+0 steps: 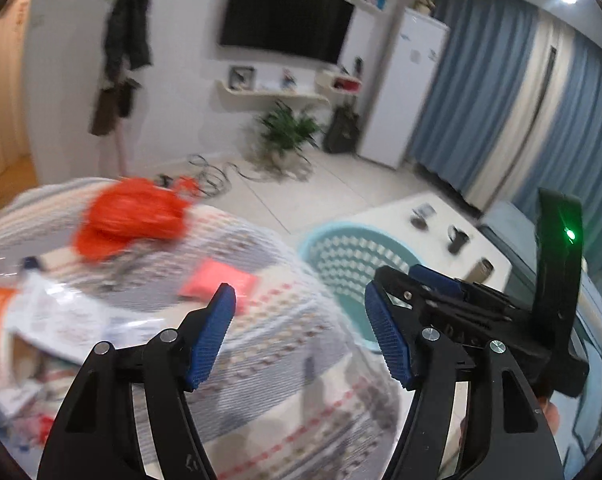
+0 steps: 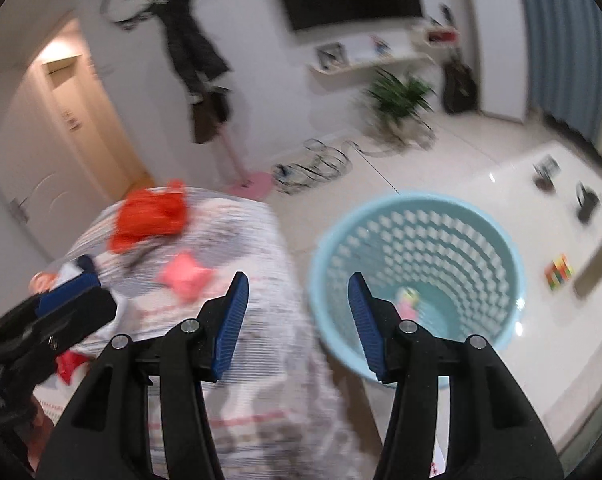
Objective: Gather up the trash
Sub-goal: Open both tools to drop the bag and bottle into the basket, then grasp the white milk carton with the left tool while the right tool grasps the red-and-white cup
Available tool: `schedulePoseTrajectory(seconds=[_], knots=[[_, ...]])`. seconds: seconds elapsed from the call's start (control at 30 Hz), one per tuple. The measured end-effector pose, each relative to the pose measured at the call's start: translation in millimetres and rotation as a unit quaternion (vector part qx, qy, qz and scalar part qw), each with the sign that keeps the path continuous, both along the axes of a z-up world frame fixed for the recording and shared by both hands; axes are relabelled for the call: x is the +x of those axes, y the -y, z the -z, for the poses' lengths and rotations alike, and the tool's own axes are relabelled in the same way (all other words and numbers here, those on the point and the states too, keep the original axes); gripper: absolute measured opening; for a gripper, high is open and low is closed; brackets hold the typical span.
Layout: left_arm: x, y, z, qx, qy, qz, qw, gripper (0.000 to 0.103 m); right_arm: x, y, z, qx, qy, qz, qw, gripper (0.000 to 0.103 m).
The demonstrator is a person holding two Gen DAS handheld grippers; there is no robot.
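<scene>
A crumpled orange-red plastic bag (image 1: 131,216) lies on the far part of a striped bedcover (image 1: 285,380), and nearer, on the same cover, rests a small pink packet (image 1: 217,282); both are blurred, so their details cannot be read. At the left edge of the left wrist view a white printed wrapper (image 1: 61,320) with an orange patch lies flat on the cover. Just beside the bed stands a light blue perforated basket (image 2: 501,240) on the pale floor, and at its bottom sits a small pink and green scrap (image 2: 407,300). The left gripper (image 1: 301,336) hovers above the cover near its edge, its blue-padded fingers spread wide with nothing between them. The right gripper (image 2: 297,324) is likewise spread and empty, one finger over the bedcover and the other over the basket's mouth. Beyond the basket a low white table (image 2: 501,184) carries a dark mug (image 2: 587,202), a colourful cube (image 2: 559,272) and a few other small items. On the far wall hangs a black television (image 1: 285,16), with a potted green plant (image 1: 289,128) on the floor below it and blue curtains (image 1: 501,80) to the right.
</scene>
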State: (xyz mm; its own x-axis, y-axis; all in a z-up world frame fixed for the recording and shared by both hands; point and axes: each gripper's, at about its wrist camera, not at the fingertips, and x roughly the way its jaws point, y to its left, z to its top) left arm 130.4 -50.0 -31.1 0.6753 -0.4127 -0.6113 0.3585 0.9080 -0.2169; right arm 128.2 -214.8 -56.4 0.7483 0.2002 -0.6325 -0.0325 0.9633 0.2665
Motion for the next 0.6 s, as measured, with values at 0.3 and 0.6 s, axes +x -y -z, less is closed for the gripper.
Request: schedulePoseTrajectory(seconds=[0.3,0.6], knots=[[-39,-115,-13,0.005,0.022,-0.136,0.9904,0.069,-23,-108,-18,-0.023,0.043,-0.124,0.991,0.039],[-55,-184,18,0.069,-0.006,-0.209,0.9754,0.076,-37,-183,19,-0.033,0.001,-0.209,0.977,0.039]])
